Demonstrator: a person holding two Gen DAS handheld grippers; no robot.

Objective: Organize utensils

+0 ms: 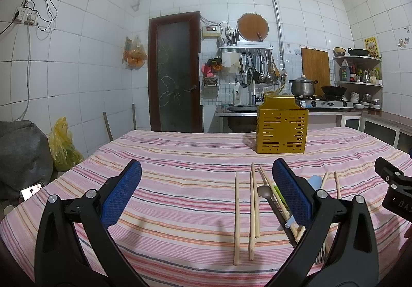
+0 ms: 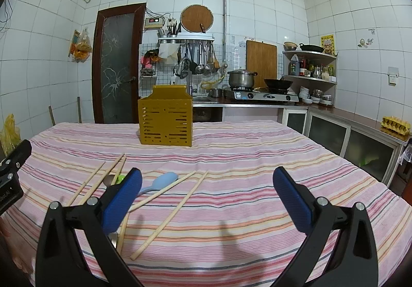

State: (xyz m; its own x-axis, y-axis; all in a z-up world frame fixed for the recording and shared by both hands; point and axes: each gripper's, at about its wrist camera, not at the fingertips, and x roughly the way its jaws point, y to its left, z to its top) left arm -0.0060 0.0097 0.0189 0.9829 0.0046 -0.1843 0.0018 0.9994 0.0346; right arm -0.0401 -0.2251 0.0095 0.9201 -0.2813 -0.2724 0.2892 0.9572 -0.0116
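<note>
While level, left gripper [image 1: 206, 194] agape | right gripper [image 2: 206, 194] likewise (empty)

Tongs wide over the striped cloth, yellow holder dead ahead.

My right gripper [image 2: 206, 194] hangs spread, nothing between its blue pads [image 2: 121, 199], above the striped tablecloth [image 2: 257, 171]. The yellow utensil holder [image 2: 166, 121] stands upright far ahead on the cloth. Nearer me than the holder, two chopsticks [image 2: 170, 212] lie angled. Beside them rests a light blue spoon [image 2: 161, 181], partly behind my left pad. Left of the holder and nearer me lie more chopsticks [image 2: 100, 181], a metal spoon [image 2: 109, 180] and something green [image 2: 119, 179].
</note>
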